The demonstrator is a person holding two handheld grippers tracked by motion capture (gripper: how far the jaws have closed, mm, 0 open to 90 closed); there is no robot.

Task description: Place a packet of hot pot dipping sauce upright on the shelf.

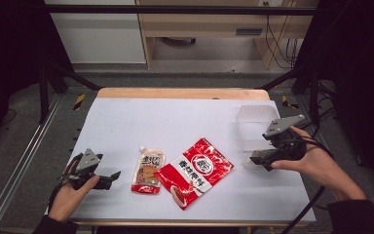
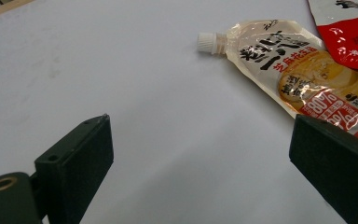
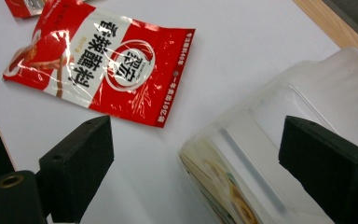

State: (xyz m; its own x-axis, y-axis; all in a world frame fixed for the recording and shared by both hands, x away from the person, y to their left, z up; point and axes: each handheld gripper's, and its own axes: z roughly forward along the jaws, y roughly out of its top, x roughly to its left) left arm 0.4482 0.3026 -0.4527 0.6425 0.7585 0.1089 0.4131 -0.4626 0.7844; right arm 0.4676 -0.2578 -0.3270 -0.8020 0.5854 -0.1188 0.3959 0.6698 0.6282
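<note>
Red snack bag (image 1: 195, 171) flat beside spouted pouch (image 1: 147, 170); clear box (image 1: 254, 127), possibly empty; left gripper (image 1: 113, 176) and right gripper (image 1: 254, 157) both spread, holding nothing.

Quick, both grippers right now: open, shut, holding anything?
Left gripper: open, holding nothing, jaws wide over the bare table near the spouted pouch.
Right gripper: open, nothing gripped, beside the clear container.

Bare counter (image 1: 175, 117): far half, and left strip beside spouted pouch (image 1: 147, 170). Obstacles: spouted pouch and red packet (image 1: 196, 170), touching, front centre; clear plastic tub (image 1: 254, 127) at right edge. Open lane between red packet and clear plastic tub. Narrow bare strip along near edge.
</note>
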